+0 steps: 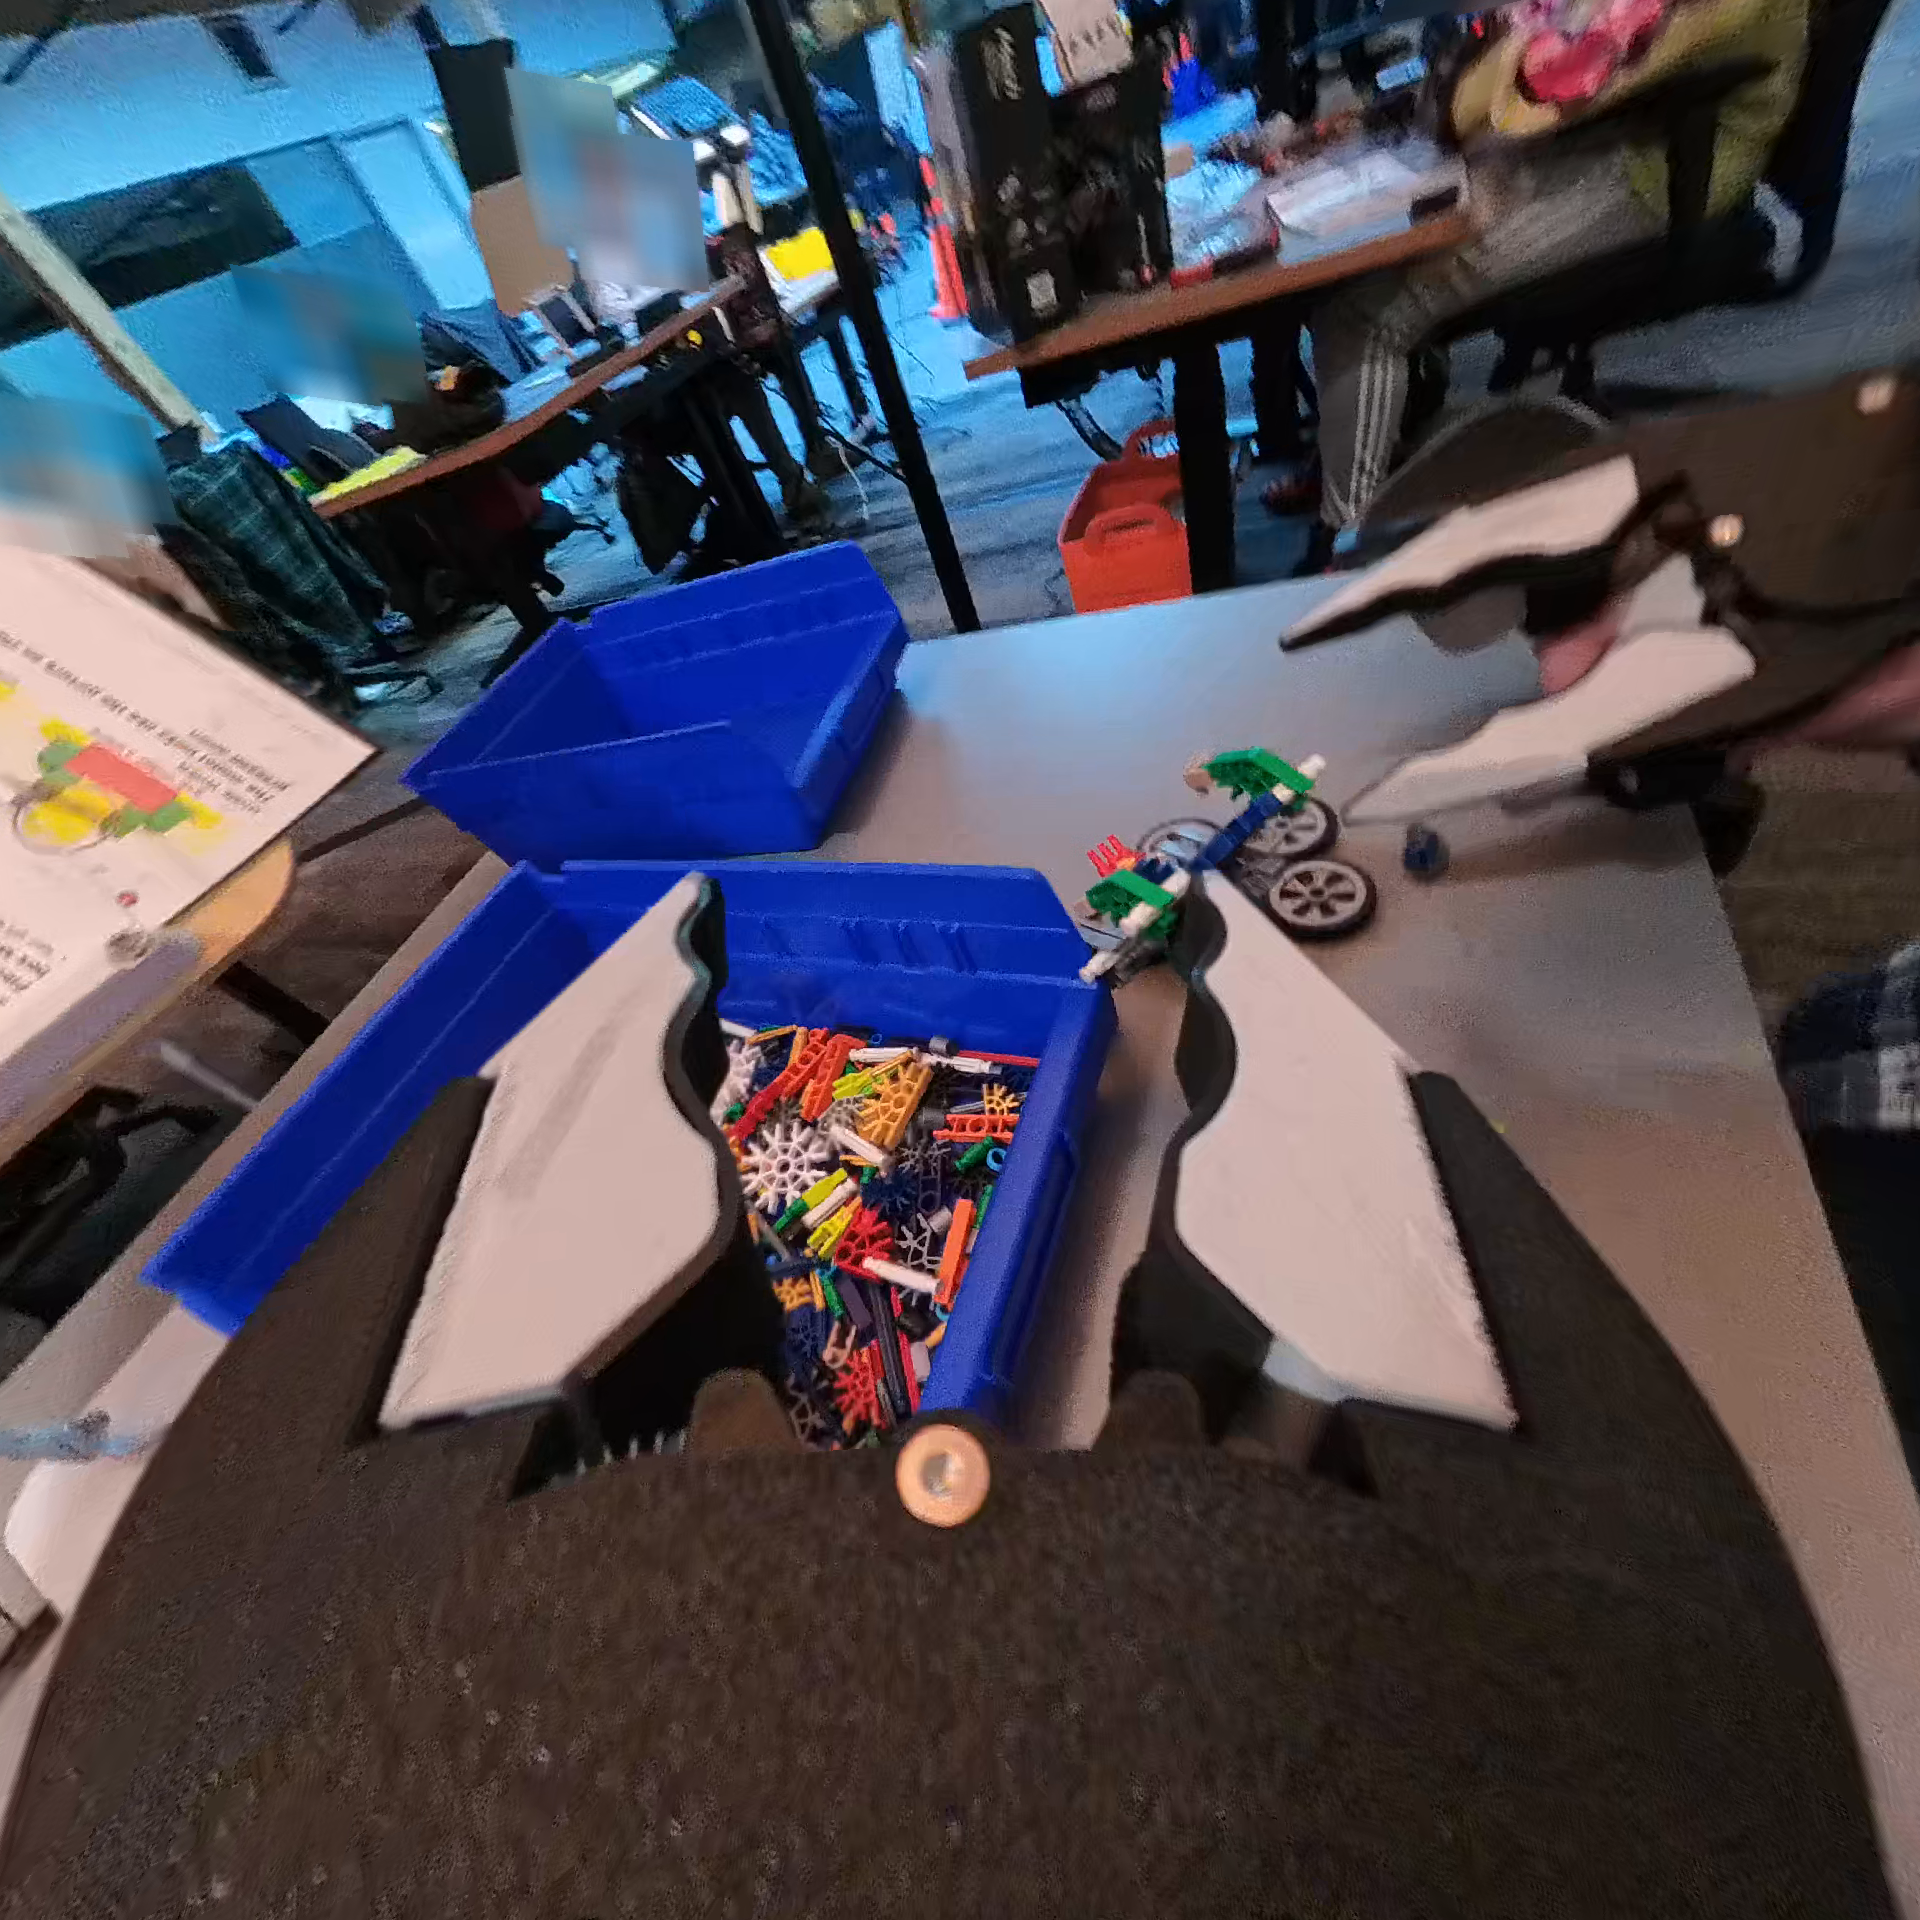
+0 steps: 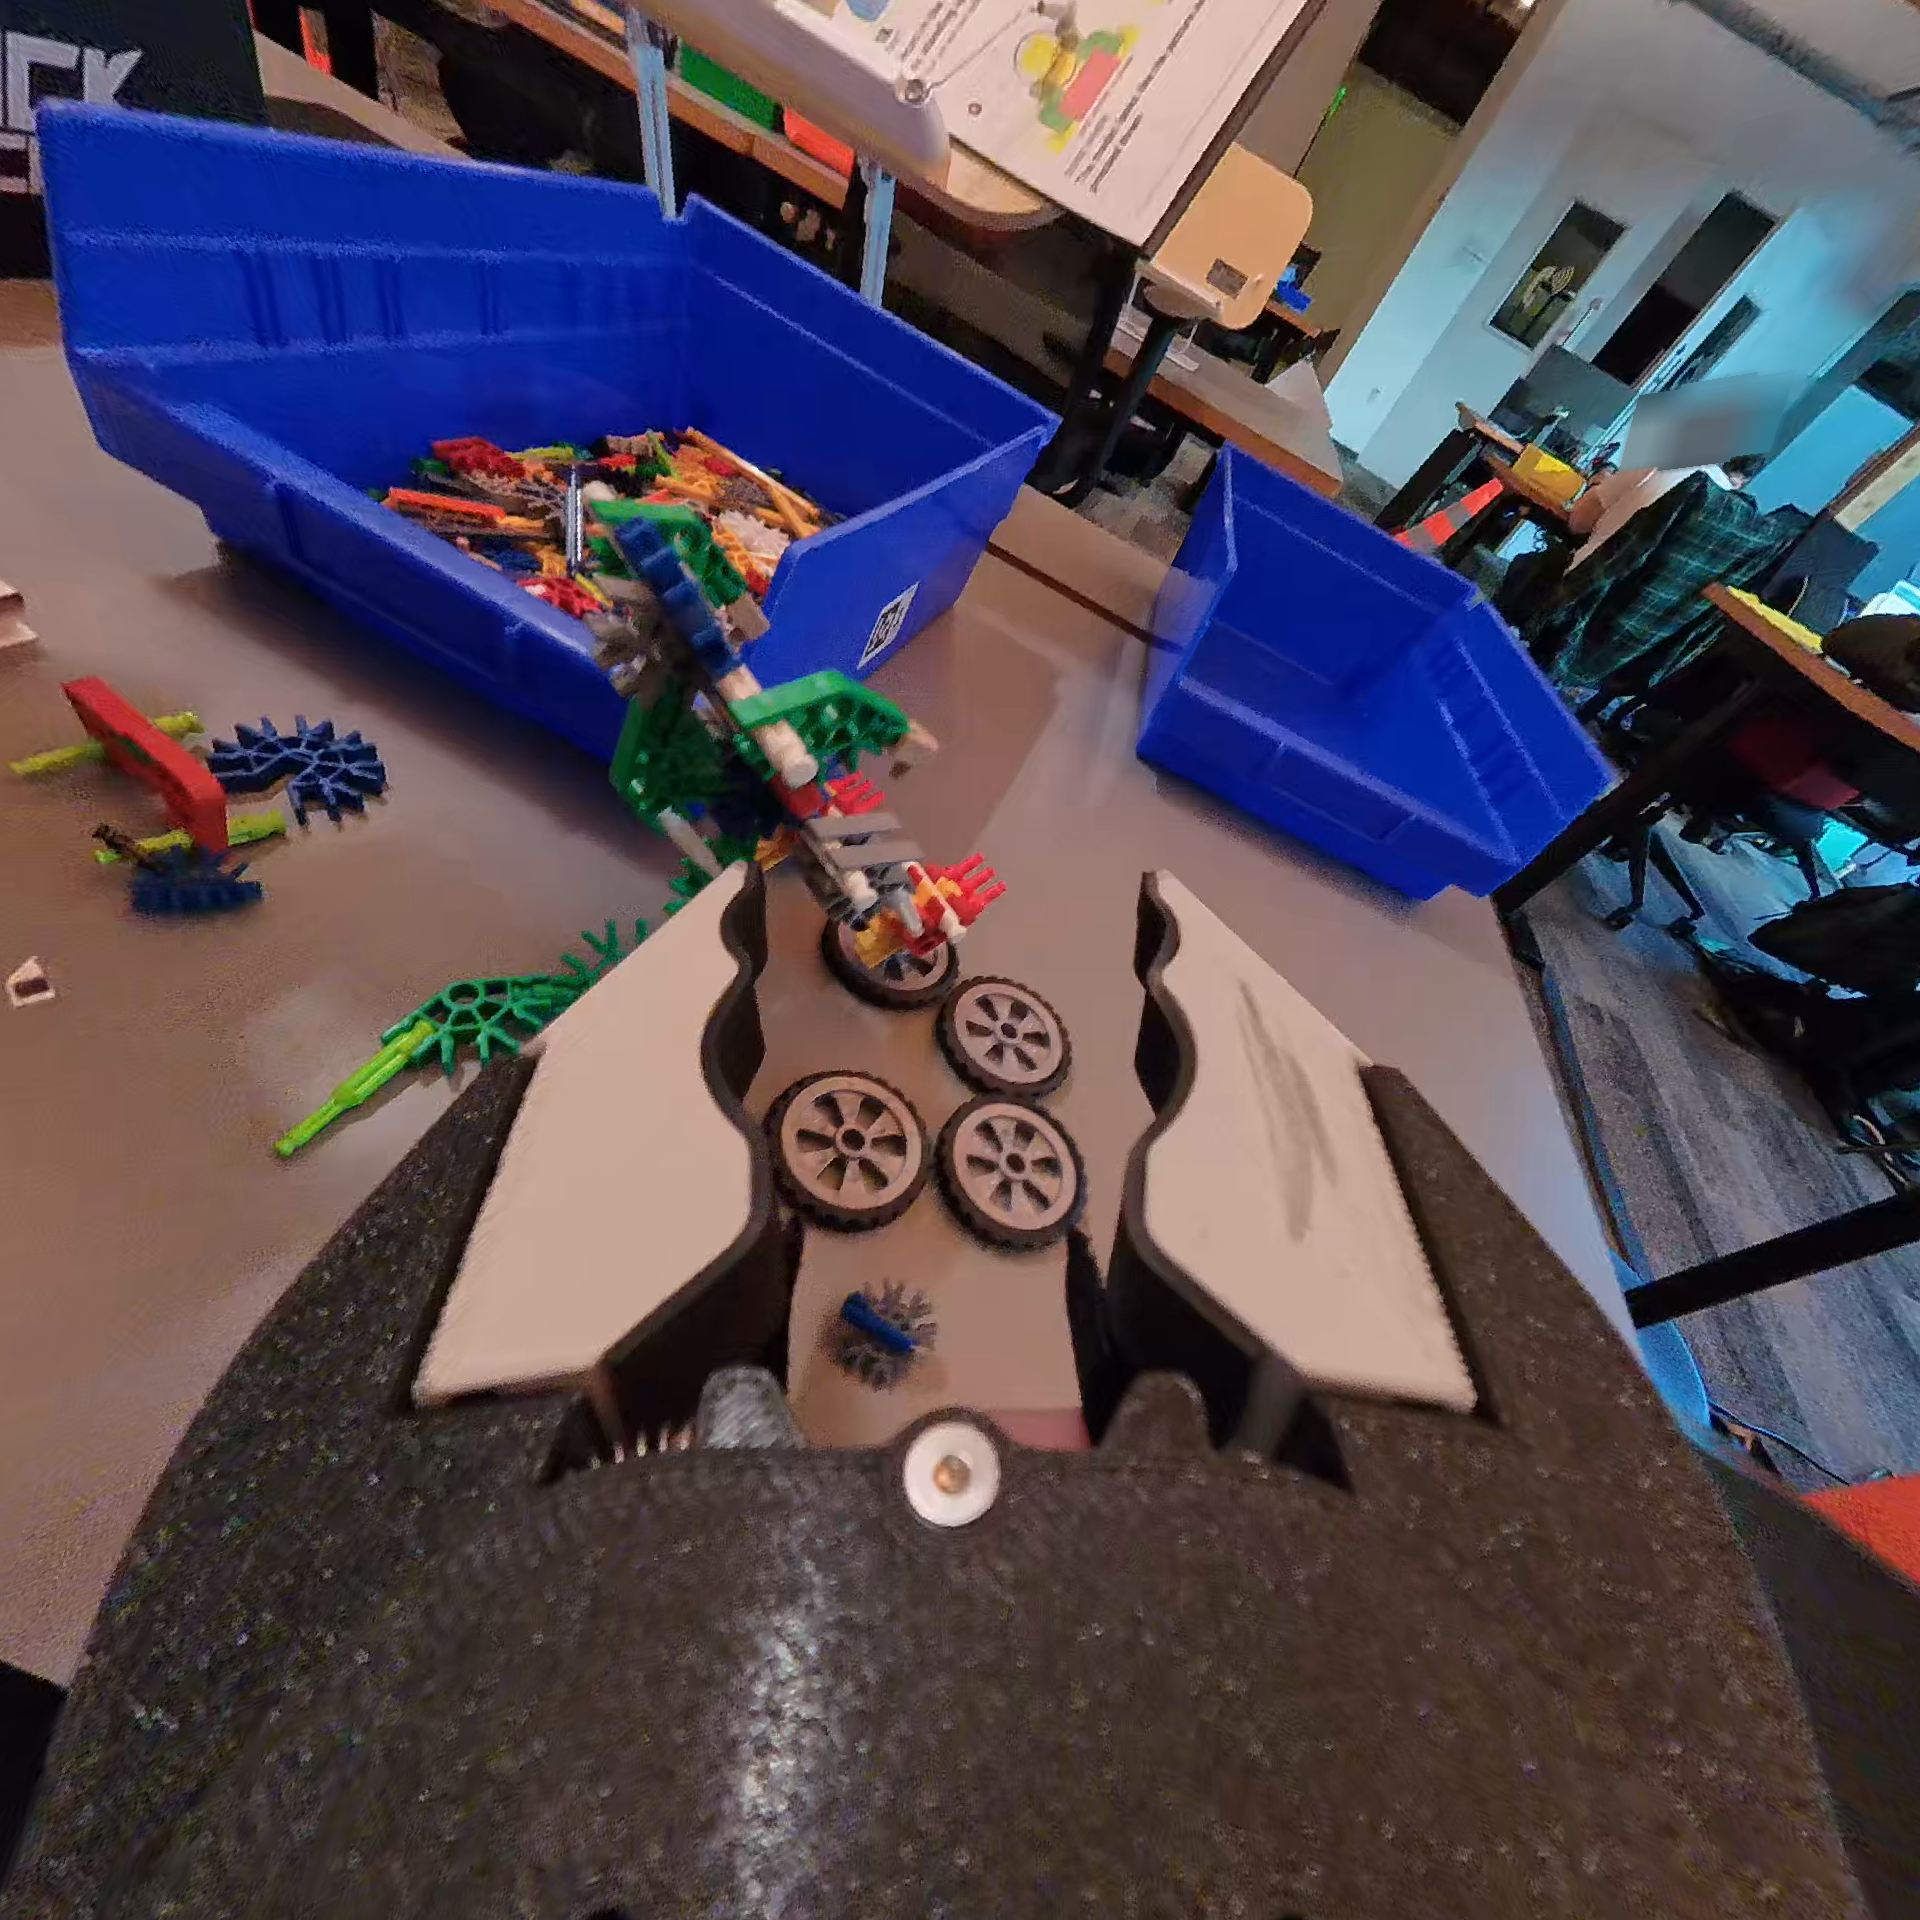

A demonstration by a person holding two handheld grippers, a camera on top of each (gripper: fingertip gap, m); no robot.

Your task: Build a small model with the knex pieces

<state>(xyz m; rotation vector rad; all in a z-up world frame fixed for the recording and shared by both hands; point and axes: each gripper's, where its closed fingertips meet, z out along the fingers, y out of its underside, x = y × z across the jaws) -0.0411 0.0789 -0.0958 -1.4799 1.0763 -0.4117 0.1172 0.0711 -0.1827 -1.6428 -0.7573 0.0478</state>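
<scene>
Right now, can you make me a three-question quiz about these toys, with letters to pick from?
1. Where is the heap of building pieces?
A. In the near blue bin
B. In the far blue bin
C. On the floor

2. How many loose wheels lie flat between the right hand-held gripper's fingers?
A. One
B. Three
C. Six

3. How is the left hand-held gripper?
A. Shut on a wheel
B. Shut on a rod
C. Open, holding nothing

Answers:
1 A, the colourful pieces fill the near bin while the far one shows only bare blue walls.
2 B, three grey wheels lie flat on the table; a fourth sits under the toy model.
3 C, its fingers stand wide apart over the bin.
</scene>
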